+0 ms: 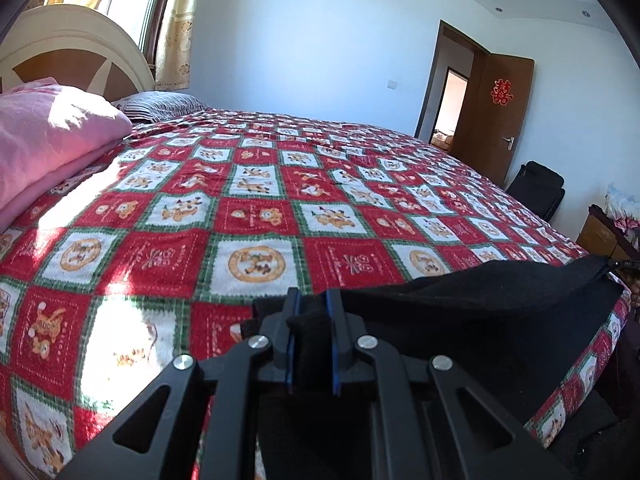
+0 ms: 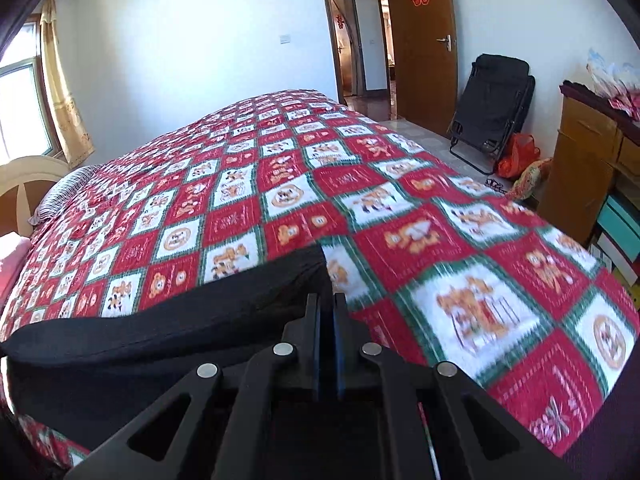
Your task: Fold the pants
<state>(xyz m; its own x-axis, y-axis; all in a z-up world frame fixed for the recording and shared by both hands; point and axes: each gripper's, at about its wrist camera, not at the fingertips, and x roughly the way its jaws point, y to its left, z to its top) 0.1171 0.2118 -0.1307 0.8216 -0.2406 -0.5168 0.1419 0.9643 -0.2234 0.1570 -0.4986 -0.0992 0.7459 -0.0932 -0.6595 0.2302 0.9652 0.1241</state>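
Observation:
The black pants [image 1: 480, 312] hang stretched between my two grippers over the near edge of the bed. My left gripper [image 1: 312, 300] is shut on a bunched fold of the pants at their left end. In the right wrist view the pants [image 2: 160, 340] run off to the left, and my right gripper [image 2: 328, 304] is shut on their right corner. The cloth is held a little above the red checked bedspread [image 1: 256, 216], which also shows in the right wrist view [image 2: 400, 216].
A pink folded quilt [image 1: 44, 140] and a striped pillow [image 1: 160, 104] lie at the headboard [image 1: 72, 48]. A black folding chair [image 2: 492, 100], an orange bag [image 2: 516, 156] and a wooden cabinet [image 2: 584, 160] stand past the foot of the bed. An open door [image 2: 420, 40] is beyond.

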